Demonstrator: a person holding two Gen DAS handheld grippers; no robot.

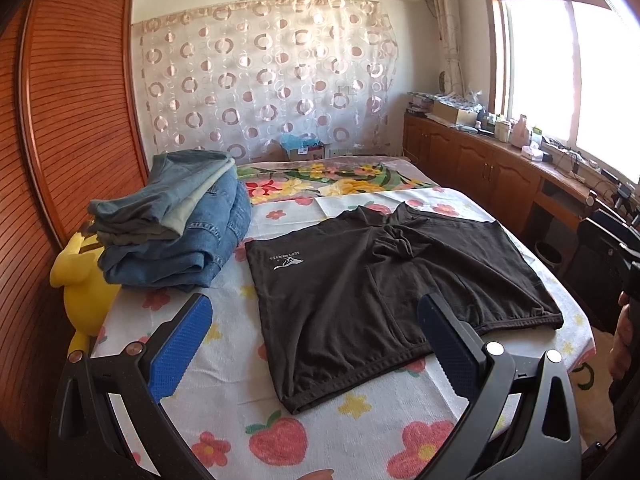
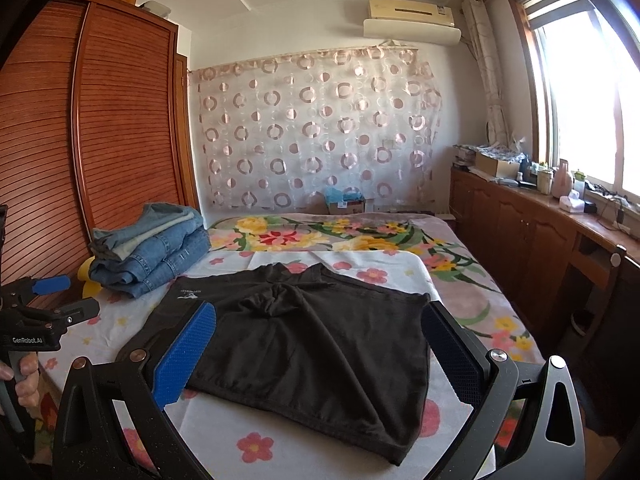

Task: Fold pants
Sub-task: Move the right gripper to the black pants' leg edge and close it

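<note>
We see a pair of black shorts [image 1: 384, 280] spread flat on the flower-print sheet [image 1: 320, 432] that covers the near end of the bed [image 2: 460, 280], waistband toward us, legs toward the far edge, a small white logo [image 1: 285, 262] on the left leg. The crotch fabric is bunched in the middle. Our left gripper [image 1: 316, 344] hangs above the near edge of the sheet, its blue pads [image 1: 180, 352] spread wide, nothing between them. Our right gripper [image 2: 320, 354] hangs over the shorts near the waistband, jaws likewise wide and empty; whether its pads touch the cloth, we cannot tell. A stack of folded jeans [image 1: 176, 236] sits at the left edge of the bed, just beside the shorts, with a yellow plush toy [image 1: 84, 280] tucked against it.
</note>
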